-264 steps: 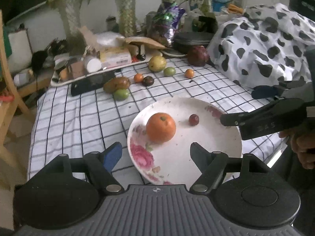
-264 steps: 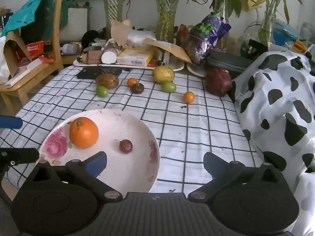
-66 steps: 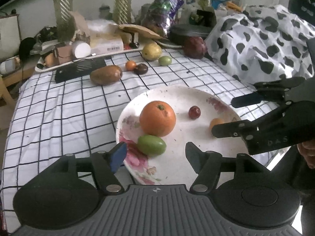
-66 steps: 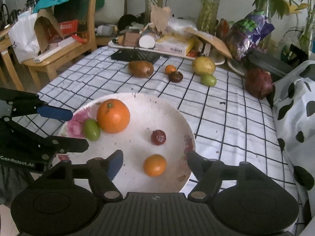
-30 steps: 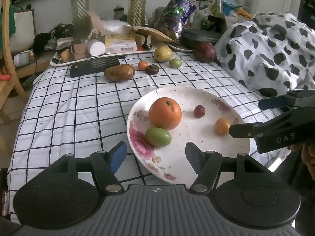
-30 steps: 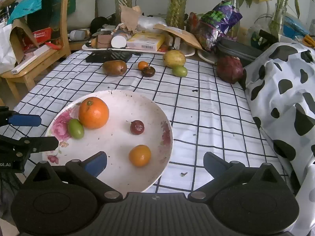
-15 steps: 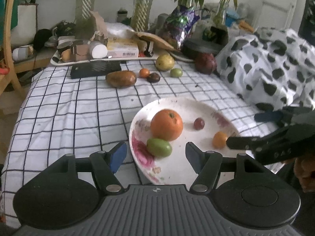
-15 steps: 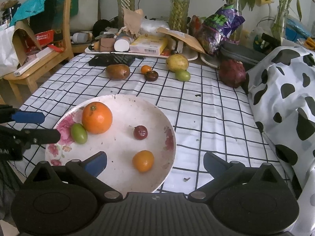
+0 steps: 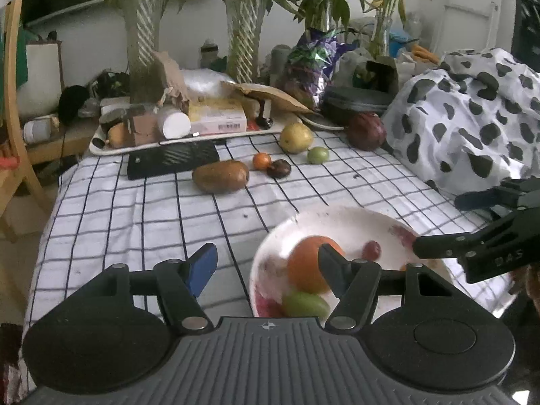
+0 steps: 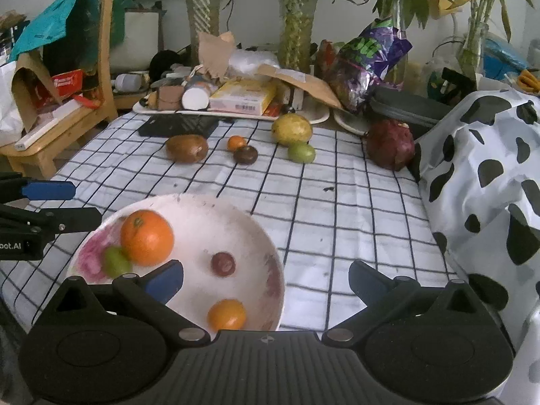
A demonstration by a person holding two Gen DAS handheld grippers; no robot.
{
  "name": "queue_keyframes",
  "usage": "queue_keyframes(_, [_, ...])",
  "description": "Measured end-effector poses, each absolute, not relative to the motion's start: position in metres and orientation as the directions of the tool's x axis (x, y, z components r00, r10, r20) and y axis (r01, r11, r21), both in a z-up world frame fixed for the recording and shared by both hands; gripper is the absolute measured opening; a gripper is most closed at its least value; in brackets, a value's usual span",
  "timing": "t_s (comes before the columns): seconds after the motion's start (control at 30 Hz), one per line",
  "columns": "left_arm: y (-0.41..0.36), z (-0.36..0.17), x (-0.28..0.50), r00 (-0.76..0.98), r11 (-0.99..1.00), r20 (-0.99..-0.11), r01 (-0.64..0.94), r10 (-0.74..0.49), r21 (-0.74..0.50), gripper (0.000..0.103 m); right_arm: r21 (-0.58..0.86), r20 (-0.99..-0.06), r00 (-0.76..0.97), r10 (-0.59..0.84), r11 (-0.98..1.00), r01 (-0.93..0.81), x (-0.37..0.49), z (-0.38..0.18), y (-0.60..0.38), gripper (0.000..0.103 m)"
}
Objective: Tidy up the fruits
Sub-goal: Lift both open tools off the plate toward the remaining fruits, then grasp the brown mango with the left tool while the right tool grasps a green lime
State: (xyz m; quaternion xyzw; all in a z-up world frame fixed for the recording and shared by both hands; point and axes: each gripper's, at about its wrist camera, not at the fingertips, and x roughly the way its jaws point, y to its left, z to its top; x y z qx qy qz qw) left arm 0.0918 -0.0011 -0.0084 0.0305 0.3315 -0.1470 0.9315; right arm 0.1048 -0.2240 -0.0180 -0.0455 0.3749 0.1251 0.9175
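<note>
Four fruits plated, six left on the cloth

Six fruits lie loose at the table's far end: dark red fruit point(image 10: 390, 148), yellow fruit point(image 10: 292, 130), brown fruit point(image 10: 186, 147), green fruit point(image 10: 301, 152), dark plum point(image 10: 245, 154) and tiny orange point(image 10: 236, 142). On the plate point(image 10: 270, 270) sit a big orange point(image 10: 147, 238), small orange point(image 10: 226, 314), green one point(image 10: 115, 261) and red berry point(image 10: 223, 264). Left gripper point(image 9: 265, 265) and right gripper point(image 10: 266, 278) are both spread wide, carrying nothing. Judged so, under half is done.
</note>
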Motion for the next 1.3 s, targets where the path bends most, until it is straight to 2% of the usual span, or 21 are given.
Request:
queue_keyframes(0.07, [-0.001,-0.009,0.099,0.741,0.957,-0.626,0.290,-0.242,-0.027,0.065,0.004,-0.700,0.689,0.188,0.966,-0.259,0.111,-0.019,-0.226,0.103])
queue_keyframes(0.23, [0.001,-0.012,0.118,0.757,0.962,-0.616,0.274,-0.217,-0.002,0.080,-0.010,-0.708,0.687,0.162,0.971,-0.240,0.127,-0.024,-0.231,0.103])
queue_keyframes(0.6, [0.010,-0.023,0.167,0.749,0.972,-0.636,0.233,-0.186,-0.009,0.080,-0.054,-0.718,0.682,0.139,0.966,-0.254,0.163,-0.032,-0.231,0.103])
queue_keyframes(0.83, [0.023,-0.034,0.198,0.726,0.977,-0.656,0.185,-0.206,-0.102,0.081,-0.061,-0.724,0.677,0.135,0.964,-0.257,0.186,-0.036,-0.231,0.103])
queue_keyframes(0.97, [0.023,-0.040,0.215,0.727,0.980,-0.659,0.173,-0.192,-0.095,0.088,-0.073,-0.727,0.674,0.133,0.961,-0.268,0.198,-0.039,-0.229,0.103])
queue_keyframes(1.3, [0.014,-0.056,0.251,0.709,0.965,-0.665,0.251,-0.234,-0.072,0.089,-0.111,-0.735,0.665,0.132,0.944,-0.310,0.228,-0.048,-0.222,0.103])
